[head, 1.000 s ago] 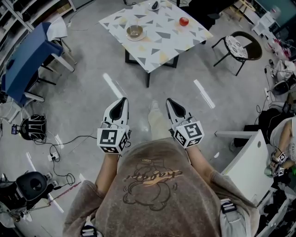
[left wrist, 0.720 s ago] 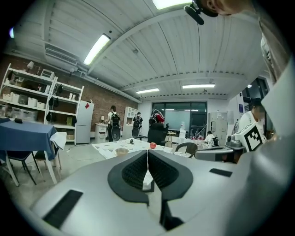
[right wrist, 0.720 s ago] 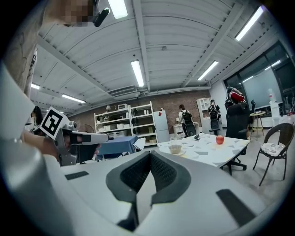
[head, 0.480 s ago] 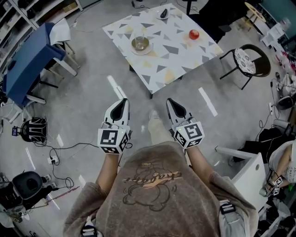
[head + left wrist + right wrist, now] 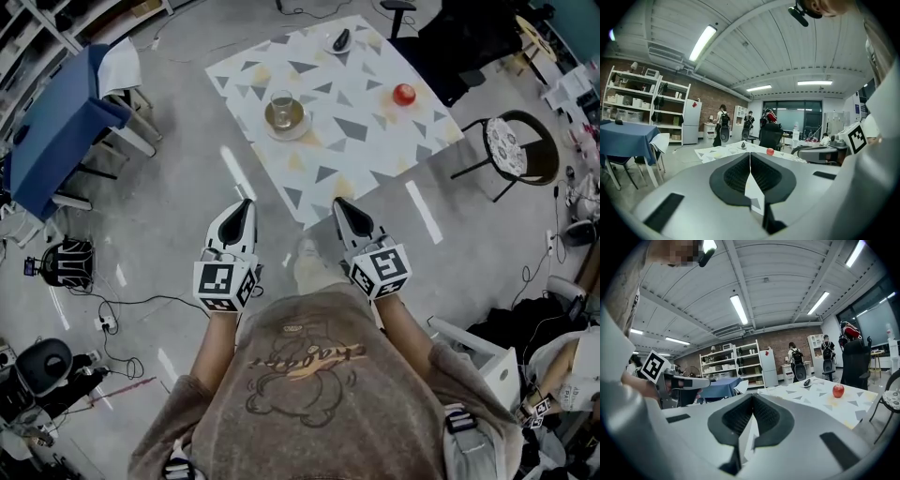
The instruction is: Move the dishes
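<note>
The patterned table lies just ahead of you, with the bowl on its plate toward its far left, well apart from you. You hold your left gripper and right gripper side by side, jaws pressed together and empty, probably because nothing is within reach.

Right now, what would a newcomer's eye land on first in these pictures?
The white table with its grey and yellow triangle pattern fills the top of the head view. A red apple sits near its right side and a round dish near its left. Below, the left gripper and right gripper point toward the table side by side, both shut and empty, flanking its near corner.
</note>
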Tool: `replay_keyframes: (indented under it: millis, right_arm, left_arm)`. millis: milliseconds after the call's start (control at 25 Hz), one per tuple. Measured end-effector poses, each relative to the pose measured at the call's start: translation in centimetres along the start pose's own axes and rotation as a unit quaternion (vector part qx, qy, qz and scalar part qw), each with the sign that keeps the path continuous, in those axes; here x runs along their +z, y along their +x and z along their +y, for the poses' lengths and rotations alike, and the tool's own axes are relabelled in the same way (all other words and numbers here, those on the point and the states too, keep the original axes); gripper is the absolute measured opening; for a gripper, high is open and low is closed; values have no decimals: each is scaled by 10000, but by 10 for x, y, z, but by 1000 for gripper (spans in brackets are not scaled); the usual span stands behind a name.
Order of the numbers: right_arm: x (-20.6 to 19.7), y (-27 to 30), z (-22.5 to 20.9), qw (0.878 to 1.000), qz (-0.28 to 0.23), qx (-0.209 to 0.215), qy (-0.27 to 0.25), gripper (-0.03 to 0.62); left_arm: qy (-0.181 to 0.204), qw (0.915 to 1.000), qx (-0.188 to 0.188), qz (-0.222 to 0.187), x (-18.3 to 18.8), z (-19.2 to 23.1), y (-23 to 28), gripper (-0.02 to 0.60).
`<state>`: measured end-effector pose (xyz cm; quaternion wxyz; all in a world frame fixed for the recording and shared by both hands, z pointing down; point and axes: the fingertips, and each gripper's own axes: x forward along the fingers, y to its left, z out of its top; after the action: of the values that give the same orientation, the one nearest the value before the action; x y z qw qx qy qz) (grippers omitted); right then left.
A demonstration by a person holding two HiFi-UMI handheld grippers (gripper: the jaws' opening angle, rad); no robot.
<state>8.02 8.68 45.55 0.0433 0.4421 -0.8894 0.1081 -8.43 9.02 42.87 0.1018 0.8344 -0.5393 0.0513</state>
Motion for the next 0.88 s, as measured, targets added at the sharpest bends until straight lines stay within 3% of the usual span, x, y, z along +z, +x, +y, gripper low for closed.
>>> replay_keyframes:
  millis: [440, 880]
  right_arm:
    - [29, 64, -60, 9993, 7, 375, -28, -5]
    - [42, 98, -74, 9988, -11, 486, -59, -5]
  left_arm:
    - [-39, 9990, 436, -83, 27, 25, 72, 20]
    - [81, 9988, 463, -94, 40, 40, 96, 20]
